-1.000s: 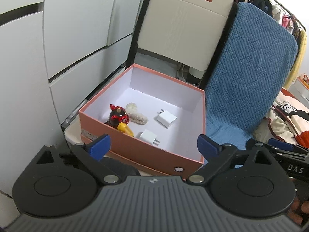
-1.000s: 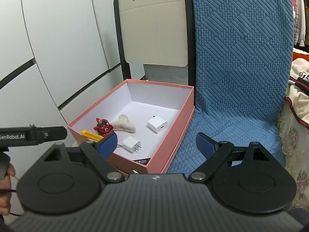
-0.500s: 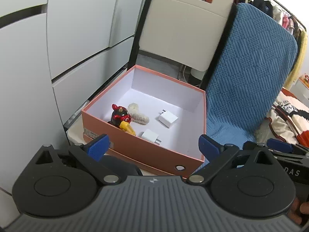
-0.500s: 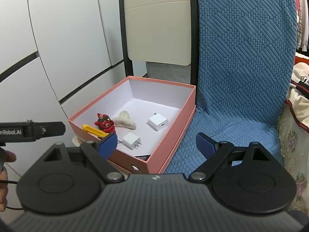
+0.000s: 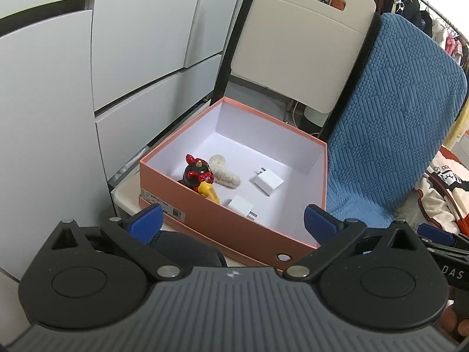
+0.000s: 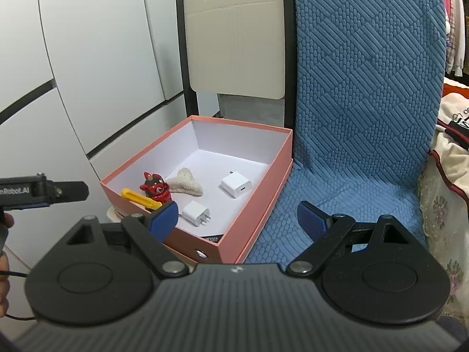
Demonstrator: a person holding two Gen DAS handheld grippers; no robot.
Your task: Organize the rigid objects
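1. Pink box (image 5: 234, 228) on a pale chair seat, open at the top, just left of the blue cushion (image 6: 366, 102).
2. Inside the box, all near its near-left corner: a red and black toy figure (image 6: 155, 189), a yellow clip (image 6: 137, 198) touching the figure, a fuzzy cream piece (image 6: 186, 184) just behind the figure, and two white chargers.
3. Near charger (image 6: 195, 213) with prongs pointing right; far charger (image 6: 236, 185) a bit apart, nearer the right wall of the box.
4. Probably put in the box to keep the small hard things together in one place. Far half of the box bare.
5. Left gripper (image 5: 233, 224) hanging near the box's near wall, tipped down toward the inside. Fingers (image 5: 146, 223) spread wide, pinching nothing.
6. Right gripper (image 6: 237, 221) over the box's near-right corner, also tipped down. Fingers (image 6: 310, 220) spread wide, nothing between them.
7. Left finger of the right gripper in front of the yellow clip in this view; touching or not, cannot tell.
8. Both grippers side by side, aimed at the box, not holding a thing. A bit of a hand at the left edge of the right view, gripping the left tool's handle.
9. Nothing loose seen on the blue cushion. Looks like the sorting is nearly done, or a new pick is about to start.
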